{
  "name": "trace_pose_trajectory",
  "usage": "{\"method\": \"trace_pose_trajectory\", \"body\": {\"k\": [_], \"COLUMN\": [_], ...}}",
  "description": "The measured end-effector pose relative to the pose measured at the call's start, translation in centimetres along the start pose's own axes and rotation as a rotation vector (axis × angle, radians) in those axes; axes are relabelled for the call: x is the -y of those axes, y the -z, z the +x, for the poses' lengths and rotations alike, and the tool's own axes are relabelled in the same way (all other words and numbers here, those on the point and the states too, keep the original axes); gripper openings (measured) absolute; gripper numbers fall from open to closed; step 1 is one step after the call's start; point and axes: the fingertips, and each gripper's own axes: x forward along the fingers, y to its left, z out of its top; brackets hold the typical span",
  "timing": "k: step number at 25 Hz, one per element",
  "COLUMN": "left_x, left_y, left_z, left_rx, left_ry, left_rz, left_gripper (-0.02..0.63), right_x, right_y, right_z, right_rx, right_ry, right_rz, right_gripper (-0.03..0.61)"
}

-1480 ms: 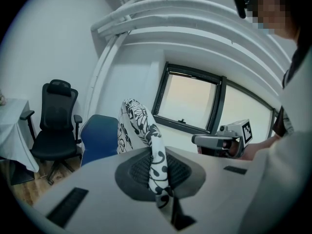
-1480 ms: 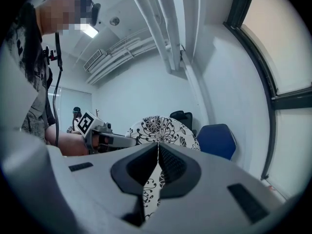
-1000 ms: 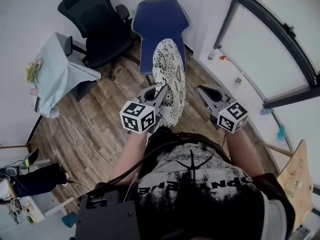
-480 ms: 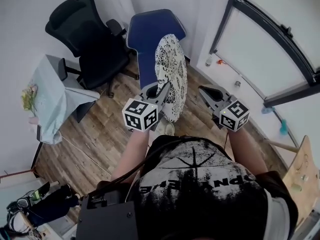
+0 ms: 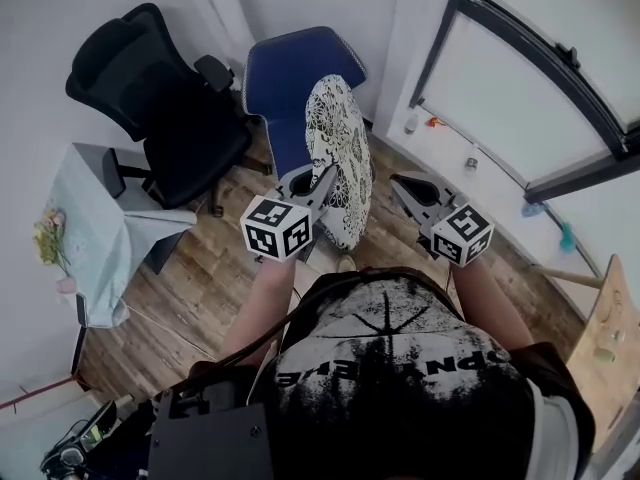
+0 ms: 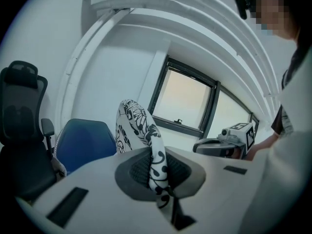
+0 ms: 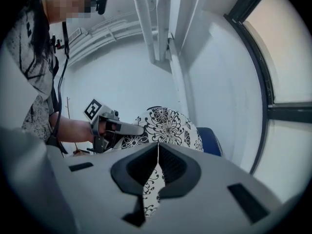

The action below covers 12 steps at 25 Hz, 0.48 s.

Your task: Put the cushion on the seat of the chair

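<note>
A white cushion (image 5: 341, 140) with a black flower pattern hangs upright on edge in front of the blue chair (image 5: 292, 76). My left gripper (image 5: 322, 181) is shut on the cushion's lower edge. In the left gripper view the patterned fabric (image 6: 134, 125) is pinched between the pads of that gripper (image 6: 157, 167), with the blue chair (image 6: 82, 143) behind it. My right gripper (image 5: 402, 184) is held to the right of the cushion, apart from it. Its pads meet with nothing between them (image 7: 158, 159), and the cushion (image 7: 168, 126) shows beyond.
A black office chair (image 5: 158, 100) stands left of the blue chair. A small table under a pale cloth (image 5: 104, 230) with flowers (image 5: 50, 240) is at the left. A dark-framed glass door (image 5: 540, 88) runs along the right, and a wooden chair (image 5: 600, 340) is at the lower right.
Both grippers and the held cushion have been carried across the wooden floor towards the blue chair. The table has slid down and left in view. The grip is unchanged.
</note>
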Motion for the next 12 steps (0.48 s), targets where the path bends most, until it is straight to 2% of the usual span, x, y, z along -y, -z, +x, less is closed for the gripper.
{"method": "trace_pose_trajectory", "body": {"k": [2,12], "left_x": [-1.2,-5.8], "left_y": [-0.3,-1.1], "left_z": [0.2,1.0], "left_rx": [-0.001,-0.011], "left_ry": [0.013,0.013], "left_rz": [0.001,-0.004], "left_gripper": [0.026,0.026], "right_x": [0.1,1.0], "right_y": [-0.2,-0.7], "right_z": [1.4,5.9], "right_rx": [-0.007,-0.031], "right_ry": [0.018,0.021], "right_rz": [-0.036,-0.040], "right_gripper": [0.020,0.020]}}
